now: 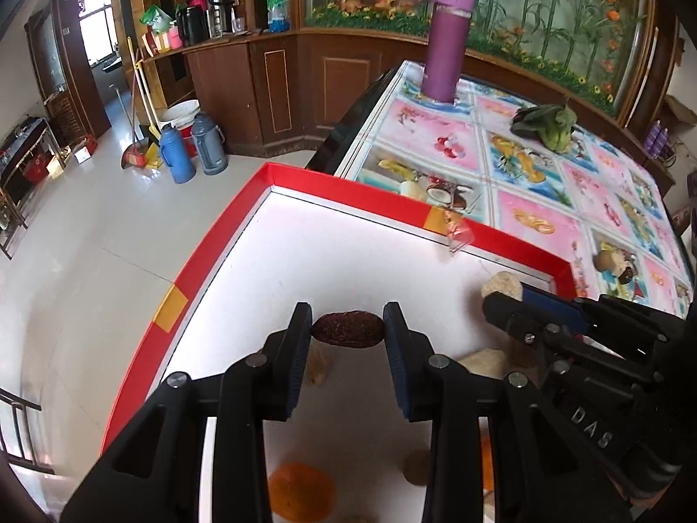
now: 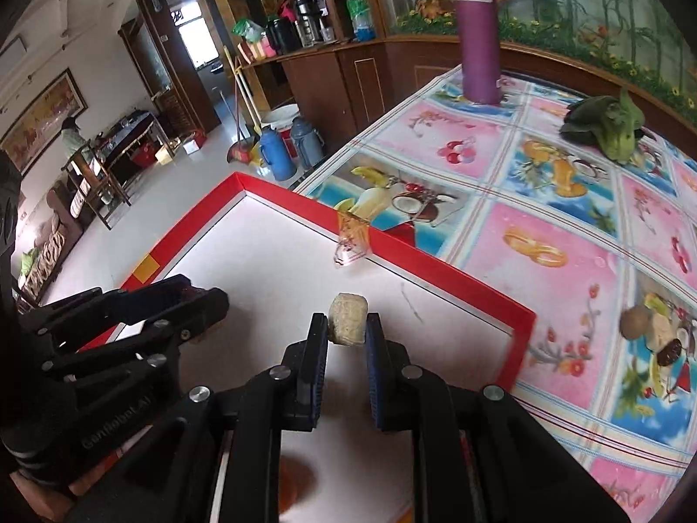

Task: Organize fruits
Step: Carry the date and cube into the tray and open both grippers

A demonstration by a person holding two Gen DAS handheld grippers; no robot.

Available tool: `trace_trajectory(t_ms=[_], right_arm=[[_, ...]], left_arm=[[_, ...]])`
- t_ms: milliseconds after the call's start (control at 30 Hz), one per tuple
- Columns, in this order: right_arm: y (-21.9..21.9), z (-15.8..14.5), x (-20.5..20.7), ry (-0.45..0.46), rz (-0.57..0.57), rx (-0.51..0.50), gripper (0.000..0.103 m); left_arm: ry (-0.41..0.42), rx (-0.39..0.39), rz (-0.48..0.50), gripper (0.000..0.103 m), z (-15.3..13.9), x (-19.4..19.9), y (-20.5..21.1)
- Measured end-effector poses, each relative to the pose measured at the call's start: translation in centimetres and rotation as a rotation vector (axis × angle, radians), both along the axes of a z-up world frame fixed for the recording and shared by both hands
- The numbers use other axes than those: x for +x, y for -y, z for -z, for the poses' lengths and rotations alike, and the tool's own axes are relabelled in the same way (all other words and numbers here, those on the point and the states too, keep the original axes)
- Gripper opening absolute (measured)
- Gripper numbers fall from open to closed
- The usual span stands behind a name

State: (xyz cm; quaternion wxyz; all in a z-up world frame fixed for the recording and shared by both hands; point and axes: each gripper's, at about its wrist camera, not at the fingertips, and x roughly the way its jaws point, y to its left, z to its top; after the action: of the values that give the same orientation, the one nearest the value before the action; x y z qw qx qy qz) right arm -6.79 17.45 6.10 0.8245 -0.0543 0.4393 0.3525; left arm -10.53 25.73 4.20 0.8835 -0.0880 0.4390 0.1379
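A dark red dried date (image 1: 347, 330) is pinched lengthwise between the pads of my left gripper (image 1: 347, 331), above the white floor of a red-rimmed box (image 1: 348, 191). My right gripper (image 2: 347, 324) is shut on a pale beige lumpy fruit piece (image 2: 347, 319), held over the same box (image 2: 435, 270). In the left wrist view the right gripper (image 1: 505, 300) reaches in from the right with that beige piece (image 1: 502, 286) at its tip. The left gripper (image 2: 218, 300) shows at the left of the right wrist view. An orange fruit (image 1: 300, 490) and beige pieces (image 1: 417, 467) lie below in the box.
The box sits on a table with a fruit-print cloth (image 2: 566, 226). A purple flask (image 2: 477, 35) and a leafy green vegetable (image 2: 610, 128) stand farther back. Peeling clear tape (image 2: 350, 242) hangs off the box rim. Thermos jugs (image 1: 191, 152) and a broom stand on the floor.
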Motion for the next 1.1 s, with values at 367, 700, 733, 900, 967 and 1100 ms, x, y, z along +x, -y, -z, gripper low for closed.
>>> trace_trajectory(t_ms=[367,700,733,900,967,1100], right_arm=[[-1.4,1.2,0.4,-0.030,-0.017,-0.043,0.016],[0.3,-0.7,0.2,-0.005,0.007,-0.029,0.046],[1.2,-1.3,0.2,0.002,0.018,-0.004,0.048],[6.1,-3.4,0.6,0.055,0.087,0.069,0.050],[8.9,-3.7,1.0,0.060,0.130,0.087,0.050],[14.3,-3.3,2.0,0.079,0.239,0.065,0.050]], left_arm=[[-0.055,-0.003,-0.038,0.036,1.5,1.1,-1.6],[-0.044,0.011,-0.090,0.071,0.4,0.1,-1.8],[-0.032,0.020,-0.093,0.072,0.0,-0.2,-1.7],[0.019,0.039,-0.069,0.073,-1.9,-1.0,-0.2],[0.042,0.043,-0.038,0.075,-2.7,-1.2,0.8],[0.082,0.050,0.056,0.078,-4.0,-1.0,4.0]])
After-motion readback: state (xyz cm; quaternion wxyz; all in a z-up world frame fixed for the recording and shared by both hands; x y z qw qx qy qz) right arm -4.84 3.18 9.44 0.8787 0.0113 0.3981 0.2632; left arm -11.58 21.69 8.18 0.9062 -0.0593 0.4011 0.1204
